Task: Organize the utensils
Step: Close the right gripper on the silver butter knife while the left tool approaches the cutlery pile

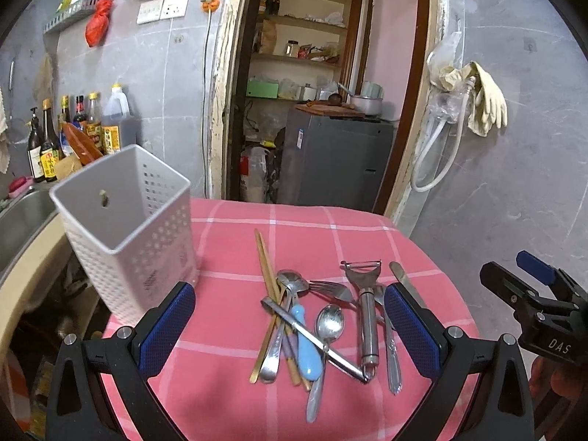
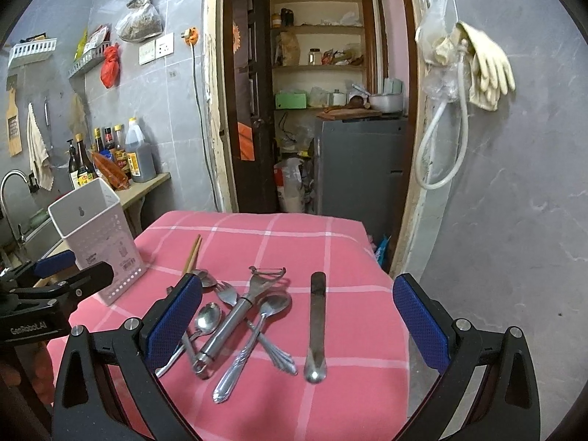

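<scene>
A pile of utensils lies on the pink checked tablecloth (image 1: 330, 228): wooden chopsticks (image 1: 266, 268), a fork (image 1: 330, 288), a steel peeler (image 1: 364, 312), several spoons and a blue-handled piece (image 1: 305, 341). A flat knife (image 2: 318, 323) lies apart on the right of the pile. The white perforated holder (image 1: 128, 228) stands upright and empty at the cloth's left corner. My left gripper (image 1: 290, 325) hangs open above the pile, holding nothing. My right gripper (image 2: 297, 321) is open too, over the peeler (image 2: 239, 312), a spoon (image 2: 253, 334) and the knife.
A steel sink (image 1: 22, 220) and sauce bottles (image 1: 73, 128) sit on the counter to the left. Behind the table an open doorway shows a grey fridge (image 1: 338, 154). Rubber gloves (image 1: 485, 99) and a hose hang on the right wall.
</scene>
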The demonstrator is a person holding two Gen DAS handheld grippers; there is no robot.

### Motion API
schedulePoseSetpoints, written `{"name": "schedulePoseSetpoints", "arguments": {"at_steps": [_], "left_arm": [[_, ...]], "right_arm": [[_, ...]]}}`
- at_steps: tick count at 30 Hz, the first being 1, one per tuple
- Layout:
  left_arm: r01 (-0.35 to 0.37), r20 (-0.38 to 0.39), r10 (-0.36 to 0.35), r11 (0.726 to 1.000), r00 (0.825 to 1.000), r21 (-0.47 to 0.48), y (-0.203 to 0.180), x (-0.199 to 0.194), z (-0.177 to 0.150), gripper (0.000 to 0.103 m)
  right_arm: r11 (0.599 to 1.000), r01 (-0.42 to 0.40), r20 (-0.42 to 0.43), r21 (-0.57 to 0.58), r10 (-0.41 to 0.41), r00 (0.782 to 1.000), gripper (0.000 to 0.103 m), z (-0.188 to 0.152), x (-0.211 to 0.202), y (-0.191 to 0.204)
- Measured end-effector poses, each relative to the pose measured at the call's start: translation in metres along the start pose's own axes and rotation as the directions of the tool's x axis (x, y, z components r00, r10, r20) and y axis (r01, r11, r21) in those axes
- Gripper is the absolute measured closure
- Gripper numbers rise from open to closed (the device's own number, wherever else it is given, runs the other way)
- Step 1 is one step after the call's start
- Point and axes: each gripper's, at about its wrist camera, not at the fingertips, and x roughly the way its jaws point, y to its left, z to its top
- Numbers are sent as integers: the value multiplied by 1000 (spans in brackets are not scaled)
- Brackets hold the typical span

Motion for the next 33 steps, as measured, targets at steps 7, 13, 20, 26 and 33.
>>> {"name": "schedulePoseSetpoints", "arguments": {"at_steps": [7,13,20,26,33], "left_arm": [[1,-84,-6,999,996,-54,-1,40,-3,16],[-6,-189,-15,994,982,-110,-2,77,-10,44],[-32,-278,-21,982,960,-184,7,102,-21,65],[-22,-309,-53,972,950,-232,11,112,-28,76],[-28,-332,-74,956,940,-293,19,122,-29,87]], "right_arm": [[999,-49,-101,6,50,994,29,-8,47,-15],[996,-90,-214,23,93,972,50,-19,91,-23],[993,-111,-293,33,116,949,58,-29,132,-26],[991,-130,-351,43,137,926,67,-34,153,-27],[987,-151,-403,56,161,901,69,-38,175,-30]]}}
